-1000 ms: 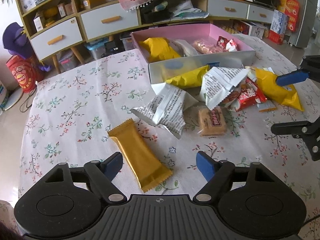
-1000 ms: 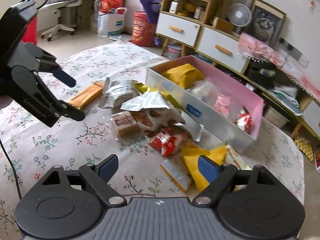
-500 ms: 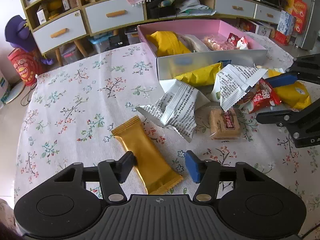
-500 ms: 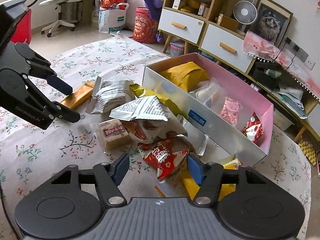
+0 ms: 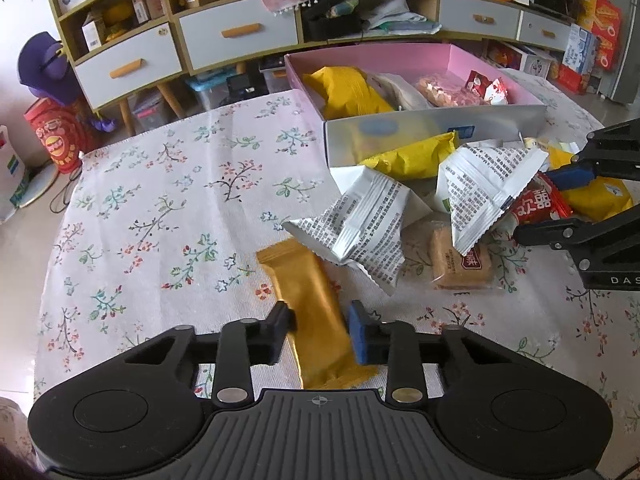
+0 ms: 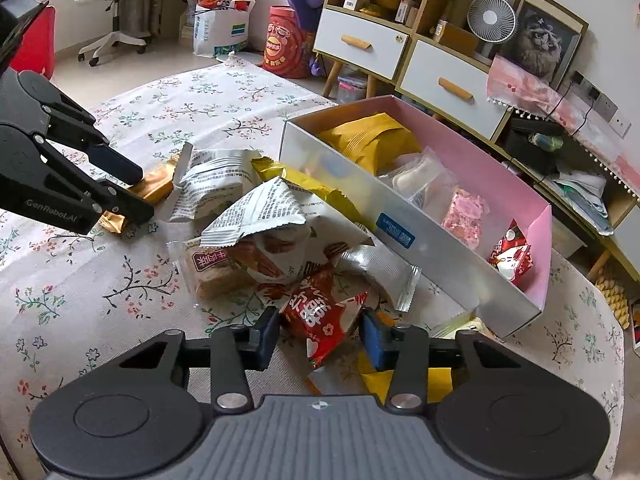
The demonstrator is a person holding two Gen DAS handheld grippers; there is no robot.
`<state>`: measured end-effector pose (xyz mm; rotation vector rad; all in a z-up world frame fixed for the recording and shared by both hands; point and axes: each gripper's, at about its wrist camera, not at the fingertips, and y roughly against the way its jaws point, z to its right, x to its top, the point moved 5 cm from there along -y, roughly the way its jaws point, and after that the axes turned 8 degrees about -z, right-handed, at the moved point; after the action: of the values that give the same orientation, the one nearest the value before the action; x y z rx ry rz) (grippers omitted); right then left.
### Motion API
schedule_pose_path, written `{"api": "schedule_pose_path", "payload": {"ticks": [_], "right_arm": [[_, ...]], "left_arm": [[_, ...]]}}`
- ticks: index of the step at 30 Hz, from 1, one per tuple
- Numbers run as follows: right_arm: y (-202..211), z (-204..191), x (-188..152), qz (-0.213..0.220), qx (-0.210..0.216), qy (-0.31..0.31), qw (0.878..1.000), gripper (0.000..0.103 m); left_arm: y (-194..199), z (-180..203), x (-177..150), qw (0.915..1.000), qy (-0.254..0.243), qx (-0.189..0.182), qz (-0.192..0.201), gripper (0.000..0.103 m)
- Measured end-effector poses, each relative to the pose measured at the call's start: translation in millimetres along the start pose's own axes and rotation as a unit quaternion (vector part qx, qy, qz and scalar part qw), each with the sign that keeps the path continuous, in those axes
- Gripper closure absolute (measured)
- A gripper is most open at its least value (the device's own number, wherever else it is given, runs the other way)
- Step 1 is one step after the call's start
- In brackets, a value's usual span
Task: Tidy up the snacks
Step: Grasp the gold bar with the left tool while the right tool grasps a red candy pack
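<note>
A pink-lined box [image 5: 516,118] with a silver front wall [image 6: 432,264] holds several snacks. Loose packets lie in front of it: a gold bar [image 5: 316,308], silvery printed packets [image 5: 360,232], a biscuit pack [image 5: 460,264] and a red packet [image 6: 320,316]. My left gripper [image 5: 320,332] has its jaws against both sides of the gold bar on the cloth. My right gripper [image 6: 320,340] straddles the red packet, with a small gap on each side. The left gripper also shows in the right wrist view [image 6: 132,192].
A floral tablecloth [image 5: 160,220] covers the table. Yellow packets [image 5: 416,156] lie against the box front and under the right gripper [image 6: 404,380]. Drawers and shelves [image 5: 240,36] stand behind the table. An office chair [image 6: 120,12] stands far left.
Both grippers moved forward and down and narrowed their jaws. The left closed onto the gold bar. The right came around the red packet.
</note>
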<state>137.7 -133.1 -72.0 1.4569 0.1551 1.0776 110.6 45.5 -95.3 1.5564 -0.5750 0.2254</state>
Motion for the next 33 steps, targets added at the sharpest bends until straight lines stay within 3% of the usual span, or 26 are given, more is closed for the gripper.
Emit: {"api": "schedule_pose_path", "payload": {"ticks": [5, 6, 7, 15, 20, 25, 33], "right_arm": [[1, 0, 2, 0.002, -0.002, 0.003, 1.0, 0.084], [2, 0, 2, 0.003, -0.001, 0.003, 1.0, 0.084], [2, 0, 2, 0.004, 0.0, 0.003, 1.0, 0.085], [8, 0, 1, 0.006, 0.003, 0.0, 1.0, 0.09], [12, -2, -3, 0.002, 0.007, 0.002, 1.0, 0.09], [17, -1, -6, 0.003, 0.008, -0.001, 1.0, 0.09], [24, 6, -6, 0.01, 0.01, -0.014, 1.0, 0.09]], "left_arm": [[3, 1, 1, 1.0, -0.001, 0.004, 0.005, 0.081], [4, 2, 2, 1.0, -0.004, 0.002, 0.007, 0.1], [5, 3, 2, 1.0, -0.005, -0.003, 0.007, 0.103], [7, 3, 2, 1.0, -0.004, -0.003, 0.004, 0.103], [10, -1, 2, 1.0, 0.003, -0.003, 0.007, 0.092], [7, -4, 3, 0.9999, 0.017, -0.002, 0.002, 0.051], [-10, -4, 5, 0.9996, 0.02, 0.008, -0.016, 0.048]]}}
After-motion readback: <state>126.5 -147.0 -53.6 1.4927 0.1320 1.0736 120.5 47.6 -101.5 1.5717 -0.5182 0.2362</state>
